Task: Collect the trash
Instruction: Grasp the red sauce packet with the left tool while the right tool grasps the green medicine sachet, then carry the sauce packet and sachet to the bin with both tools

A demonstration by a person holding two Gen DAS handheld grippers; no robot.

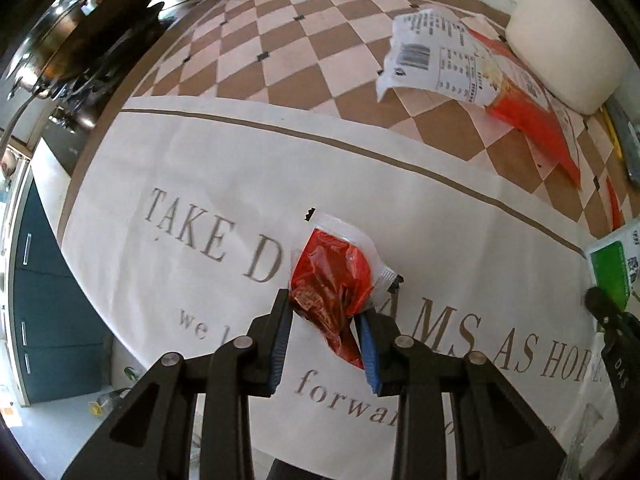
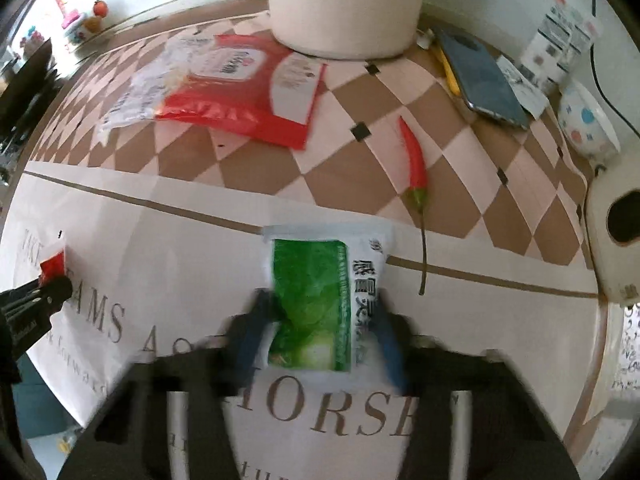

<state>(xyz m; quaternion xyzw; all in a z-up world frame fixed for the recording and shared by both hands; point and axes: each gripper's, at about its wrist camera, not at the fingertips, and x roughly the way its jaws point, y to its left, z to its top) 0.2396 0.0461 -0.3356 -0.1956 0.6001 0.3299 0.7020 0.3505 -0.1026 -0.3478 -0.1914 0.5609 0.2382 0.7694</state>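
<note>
A crumpled red sauce sachet [image 1: 332, 272] with white ends lies on the lettered white tablecloth [image 1: 200, 176]. My left gripper [image 1: 325, 320] is shut on its near end, the blue pads pinching both sides. In the right wrist view a green and white packet [image 2: 316, 300] lies flat. My right gripper [image 2: 322, 320], blurred, has its pads against the packet's two long edges, and the left edge looks folded in. The left gripper [image 2: 48, 290] and the red sachet [image 2: 52, 264] show at the far left there. A large red and white bag [image 2: 240, 88] lies on the checked cloth behind.
A red chili [image 2: 414, 160] lies right of the packet. Behind it are a phone [image 2: 484, 76], a spotted bowl [image 2: 588, 120] and a white cylinder [image 2: 344, 4]. A white appliance [image 2: 616, 236] stands at the right edge. A pan [image 1: 60, 52] sits on the stove at far left.
</note>
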